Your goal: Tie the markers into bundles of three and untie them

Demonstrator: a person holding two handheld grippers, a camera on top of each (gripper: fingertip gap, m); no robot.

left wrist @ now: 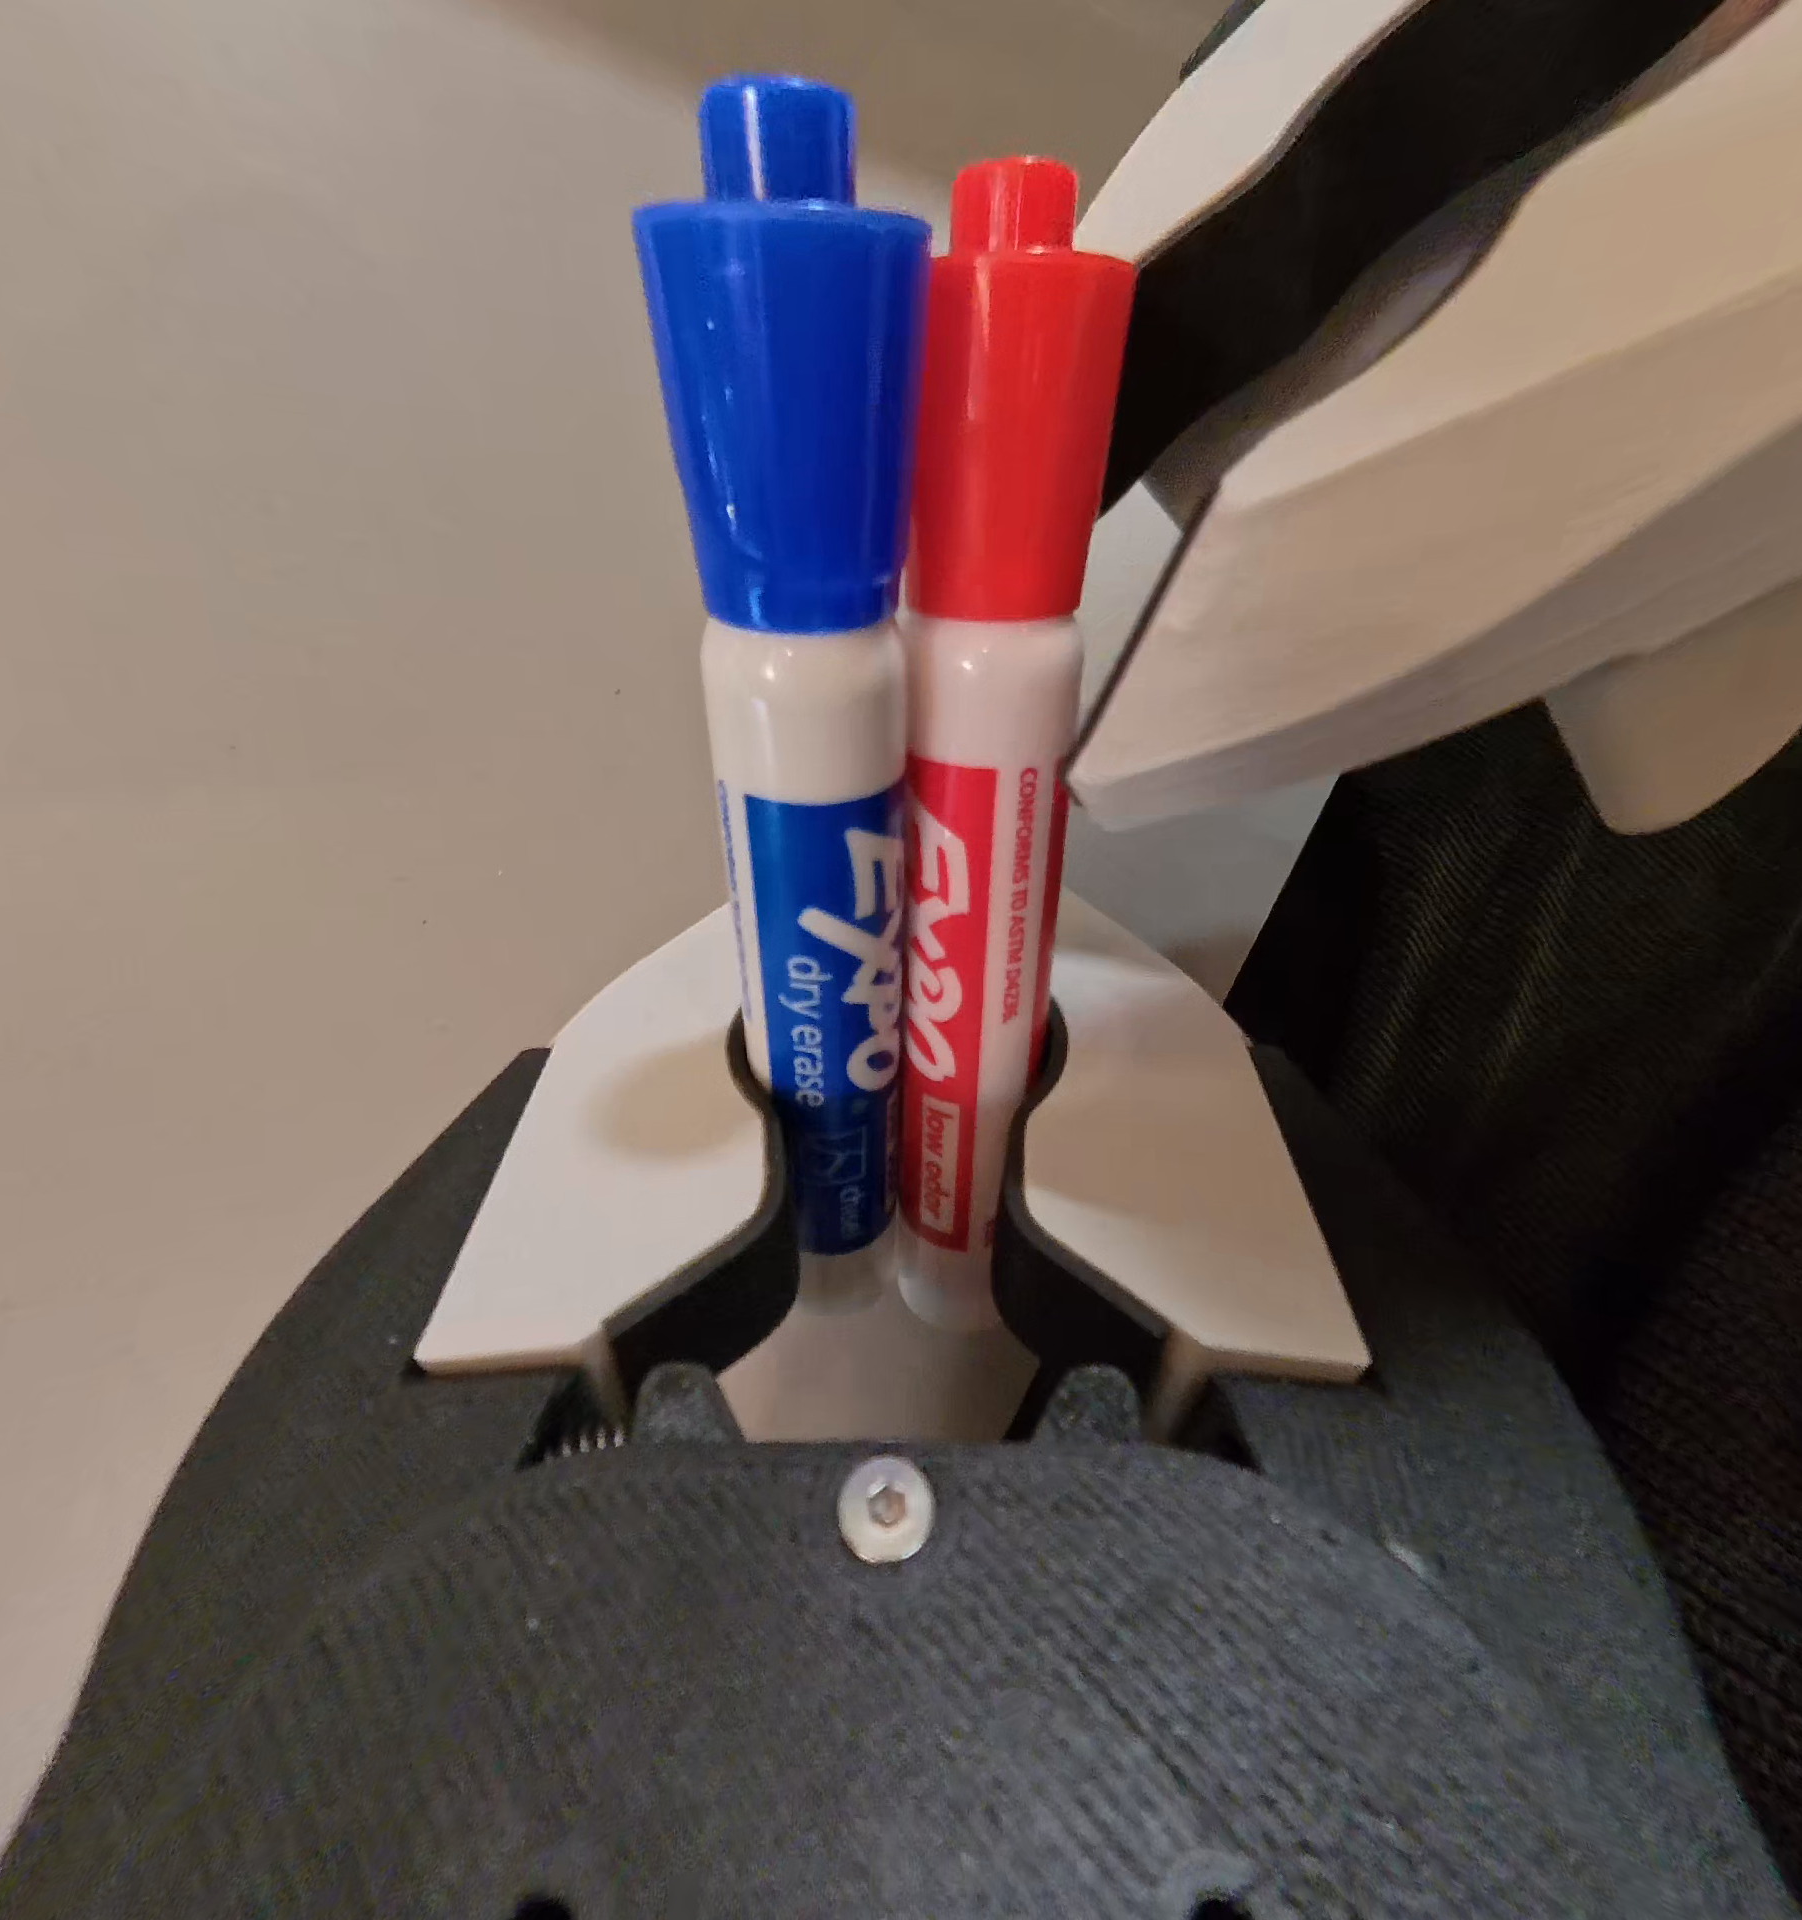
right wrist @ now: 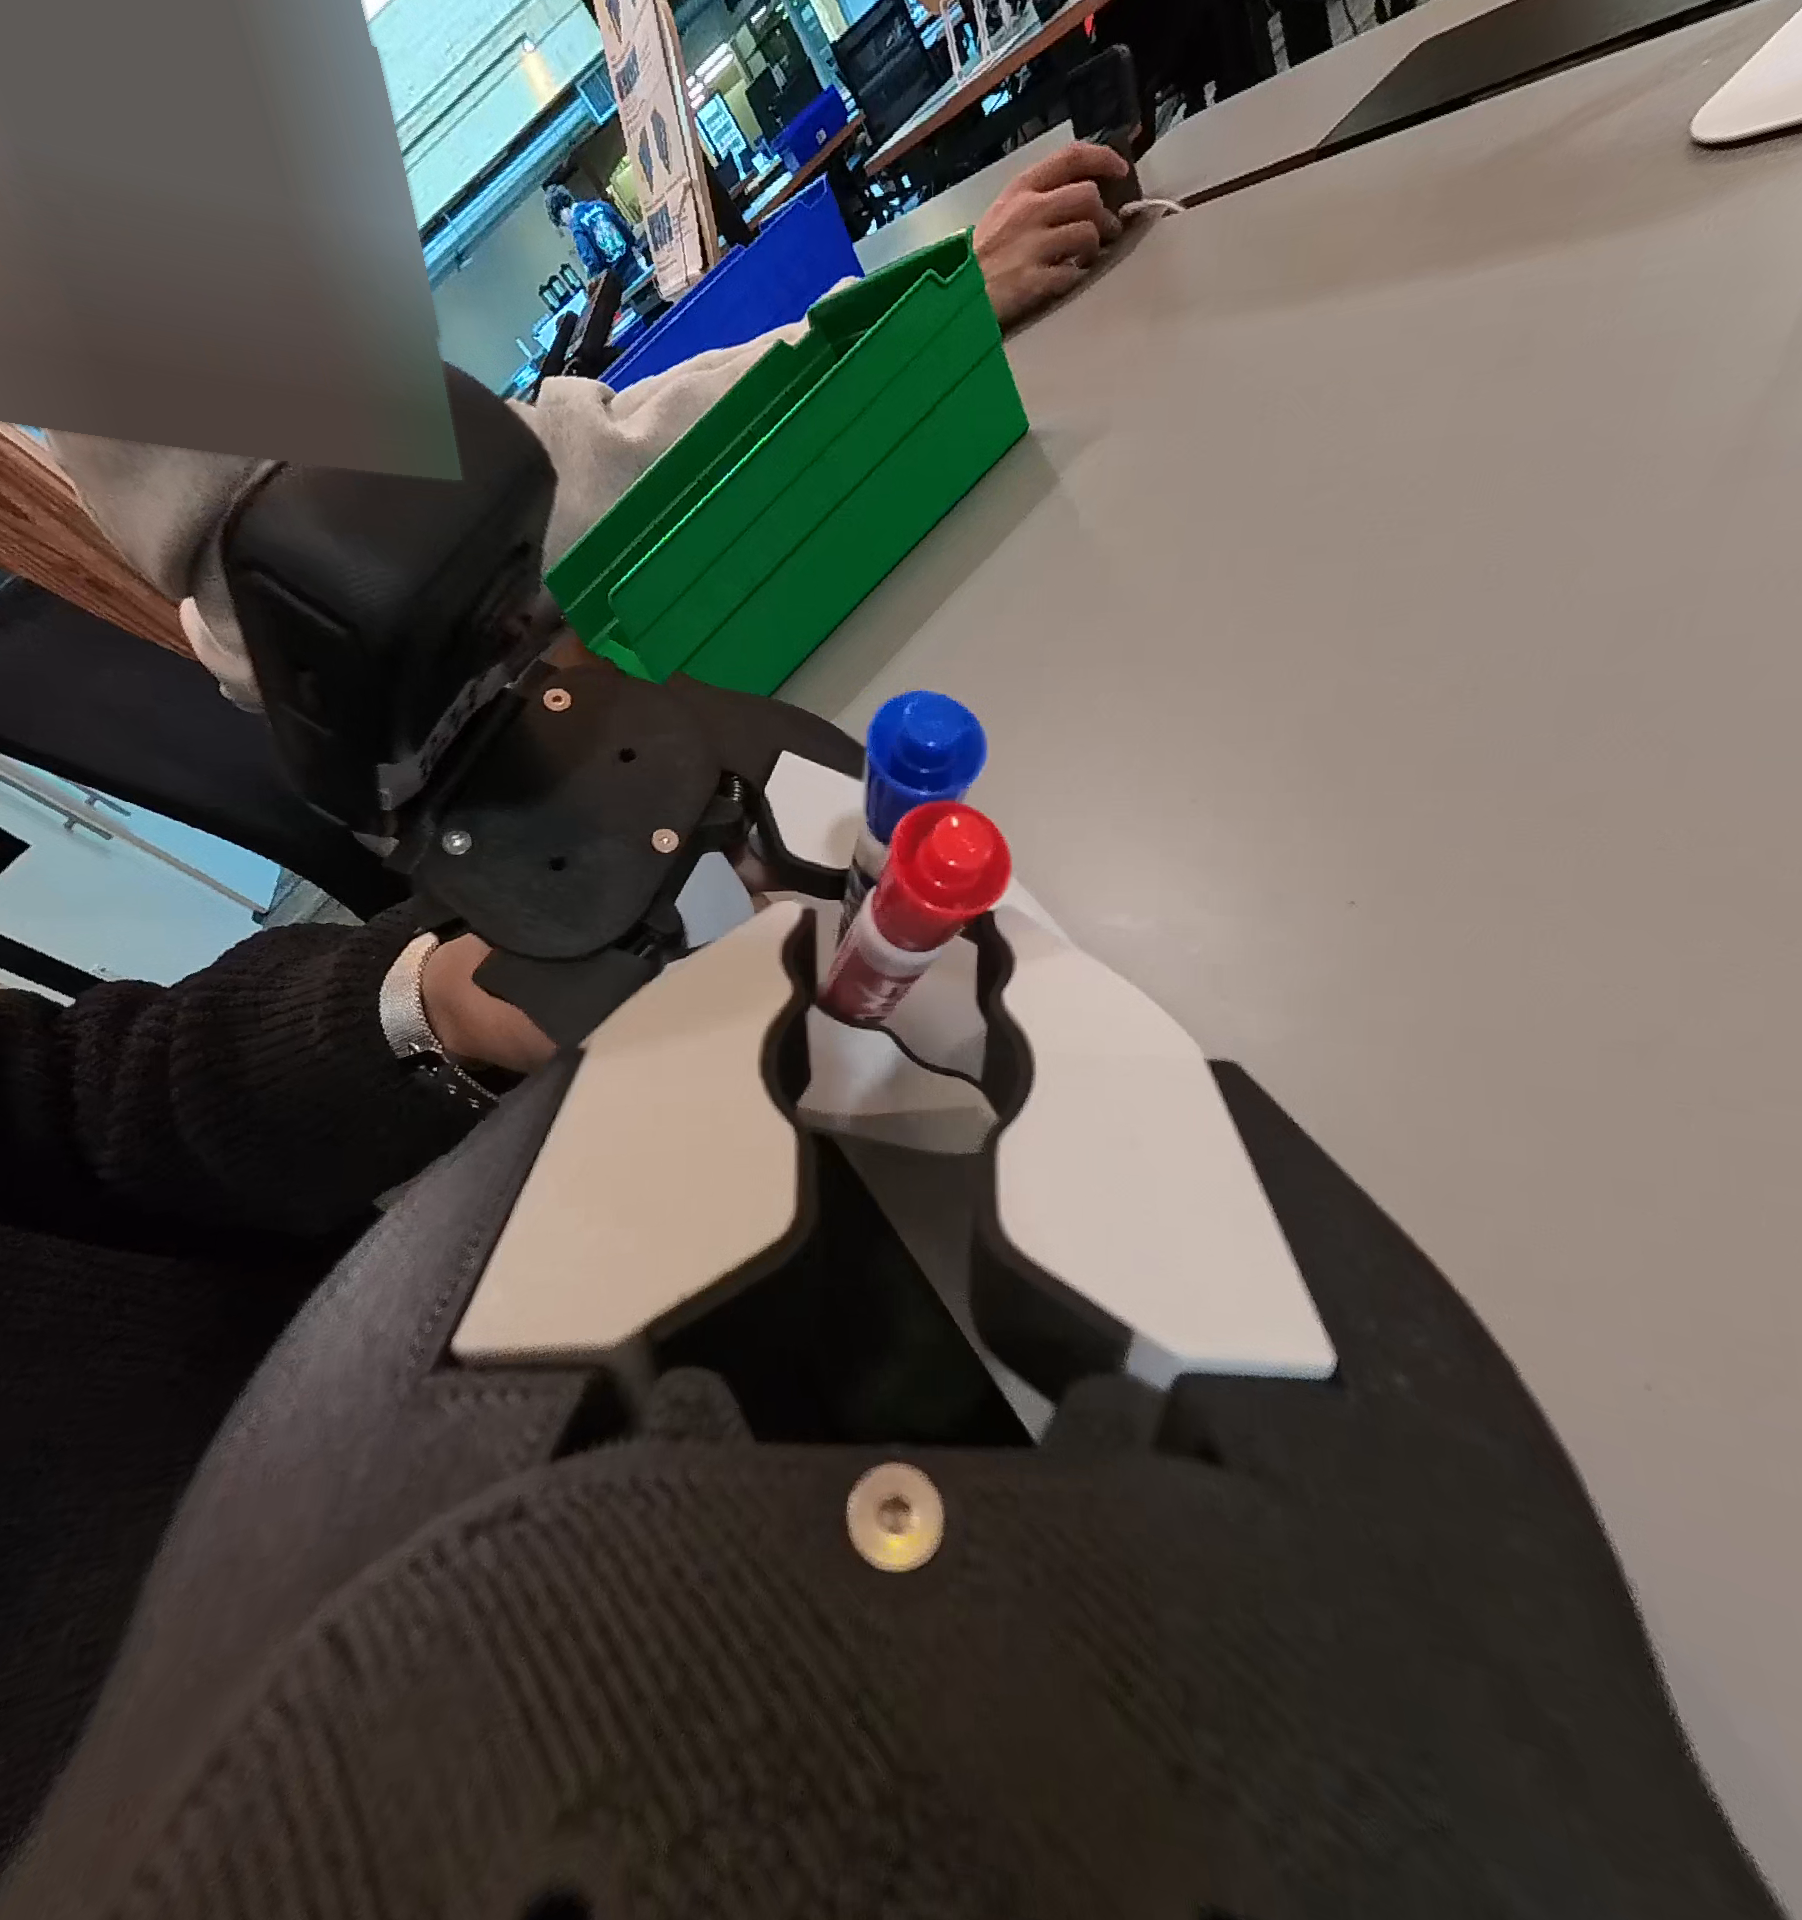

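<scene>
Left gripper [left wrist: 897, 1122]: its two white fingers are closed on two markers at once, clamping them side by side low on their barrels, so both stand capped-end away from the gripper body.
Blue marker [left wrist: 788, 644]: left of the pair in the left wrist view, cap on, touching the red one along the barrel; pinching them together is what keeps them parallel.
Red marker [left wrist: 1011, 665]: right of the pair, cap on, its cap end sitting a little lower than the blue cap.
Right gripper [right wrist: 892, 997]: fingers parted, with the red marker's barrel standing in the gap between their tips; whether either finger touches the marker I cannot tell. It reaches in from the right, angled so the red cap faces it.
Green bin [right wrist: 803, 499]: on the grey table [right wrist: 1448, 727], beyond the markers to the far left, well apart from them; its contents are hidden.
Hand [right wrist: 1048, 234]: someone else's, resting on the far edge of the table behind the bin.
Sleeve [right wrist: 180, 1091]: black knit, on the arm that carries the left gripper, at the near left.
</scene>
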